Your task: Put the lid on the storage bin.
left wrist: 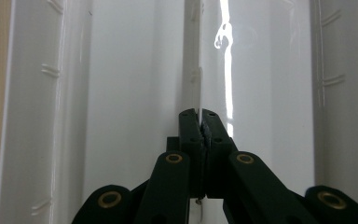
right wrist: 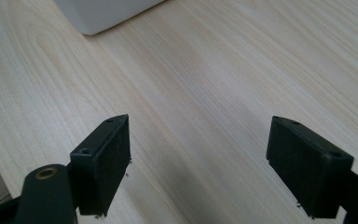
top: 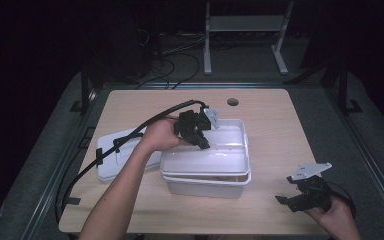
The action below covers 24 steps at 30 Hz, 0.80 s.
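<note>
right gripper [top: 291, 196] jaws spread above table [top: 275, 130], left gripper [top: 203, 141] pinching white tray [top: 230, 150] wall

Glossy white plastic tub [top: 230, 150], matt pale wood table [top: 275, 125], likely laminate

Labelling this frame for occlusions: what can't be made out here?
- High view: the left gripper jaw tips are hidden by its own body and the hand.
- High view: the lid on the table is partly covered by the forearm.
- Left gripper view: the white tub has its outline cut off by the frame; the thin white panel clamped in the jaws runs off the top.
- Right gripper view: the tub corner is cut by the top edge.
</note>
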Available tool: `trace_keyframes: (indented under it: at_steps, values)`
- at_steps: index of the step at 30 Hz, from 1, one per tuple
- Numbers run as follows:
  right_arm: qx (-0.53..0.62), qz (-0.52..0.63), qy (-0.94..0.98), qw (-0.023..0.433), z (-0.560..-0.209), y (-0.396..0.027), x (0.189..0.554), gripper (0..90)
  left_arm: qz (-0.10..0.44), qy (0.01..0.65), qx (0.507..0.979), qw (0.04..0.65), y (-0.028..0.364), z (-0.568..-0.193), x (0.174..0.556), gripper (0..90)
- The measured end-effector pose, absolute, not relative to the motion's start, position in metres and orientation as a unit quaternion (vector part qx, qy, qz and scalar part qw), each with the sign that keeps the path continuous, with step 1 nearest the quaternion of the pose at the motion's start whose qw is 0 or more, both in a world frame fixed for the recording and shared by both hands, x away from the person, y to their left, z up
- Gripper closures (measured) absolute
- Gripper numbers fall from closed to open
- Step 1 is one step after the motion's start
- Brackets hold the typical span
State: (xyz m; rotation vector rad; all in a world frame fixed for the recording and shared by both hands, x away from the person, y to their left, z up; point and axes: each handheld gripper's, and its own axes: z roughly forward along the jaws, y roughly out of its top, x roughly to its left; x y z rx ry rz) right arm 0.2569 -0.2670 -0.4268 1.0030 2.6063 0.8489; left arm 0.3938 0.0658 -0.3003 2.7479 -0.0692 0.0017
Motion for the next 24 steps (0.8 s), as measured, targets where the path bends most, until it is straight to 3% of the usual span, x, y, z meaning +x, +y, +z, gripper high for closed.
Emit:
trace_keyframes:
  at_steps: [24]
  values:
    - [0.344,0.288,0.887,0.11,-0.427,-0.268,0.256,21.1,-0.014,-0.035,0.981,0.192,0.057,-0.314,0.393,88.8]
